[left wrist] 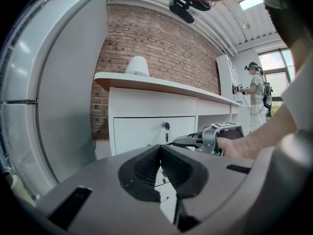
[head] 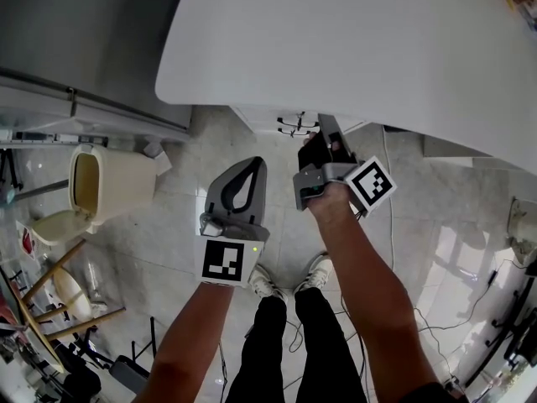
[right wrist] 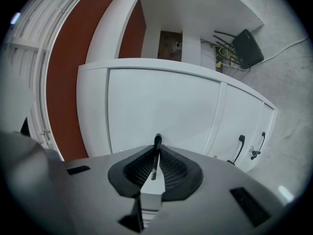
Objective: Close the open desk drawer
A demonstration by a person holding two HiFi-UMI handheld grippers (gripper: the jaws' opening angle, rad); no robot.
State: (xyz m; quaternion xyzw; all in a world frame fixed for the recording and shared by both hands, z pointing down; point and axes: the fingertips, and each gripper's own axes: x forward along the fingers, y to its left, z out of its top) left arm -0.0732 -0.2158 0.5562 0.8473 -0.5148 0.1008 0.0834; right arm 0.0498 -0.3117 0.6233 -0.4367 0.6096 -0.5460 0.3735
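Right gripper fingers clamp the black drawer handle at frame centre; left gripper fingers sit together, lower centre.

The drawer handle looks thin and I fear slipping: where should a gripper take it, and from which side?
Take the black handle at mid-bar, coming straight in from the front. It is a slim bar standing off the white drawer front, so jaws close across it, as the right gripper does.

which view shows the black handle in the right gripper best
The right gripper view: the black handle sits close up between the right gripper's shut fingers. The head view hides it behind that gripper; the left gripper view leaves it too small to tell.
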